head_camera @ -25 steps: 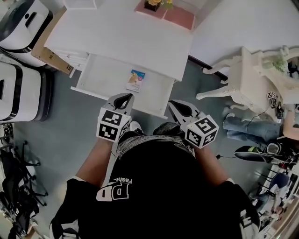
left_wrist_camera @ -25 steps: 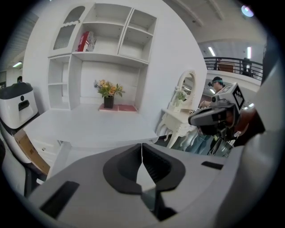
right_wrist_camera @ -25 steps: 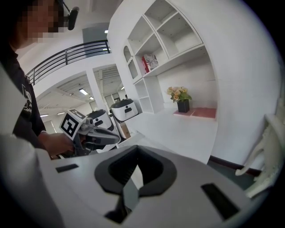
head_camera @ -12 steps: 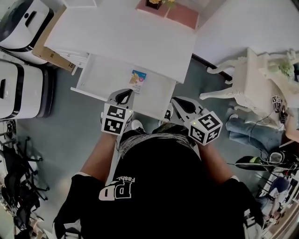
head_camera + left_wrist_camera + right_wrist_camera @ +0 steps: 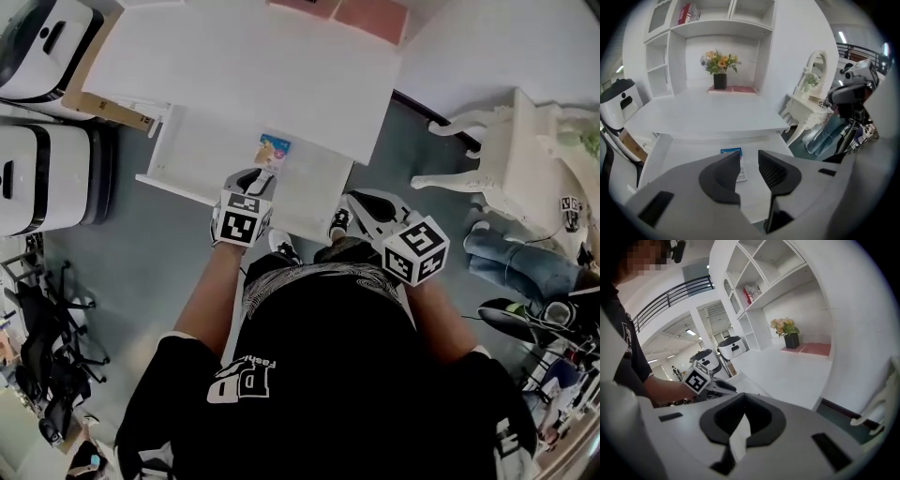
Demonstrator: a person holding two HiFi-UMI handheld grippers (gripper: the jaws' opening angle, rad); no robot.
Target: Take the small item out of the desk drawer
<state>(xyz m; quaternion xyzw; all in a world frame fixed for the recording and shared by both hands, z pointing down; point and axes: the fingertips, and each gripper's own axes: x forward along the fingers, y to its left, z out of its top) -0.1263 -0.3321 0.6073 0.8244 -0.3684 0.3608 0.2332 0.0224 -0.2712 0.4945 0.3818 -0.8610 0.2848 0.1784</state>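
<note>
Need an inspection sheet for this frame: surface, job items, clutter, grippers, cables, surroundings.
surface: white desk top, with the drawer below its front edge.
job's things: white desk drawer pulled open; small blue-topped printed card lying flat inside, untouched.
clutter: flowers in a black vase on a pink mat at the desk's back.
grippers: left gripper over the drawer front, jaws have just been opening, nothing between them; right gripper off the drawer's right corner, jaws together, holding nothing.
cables: nothing seen.
surroundings: white appliances and a cardboard box at left; ornate white table at right.
</note>
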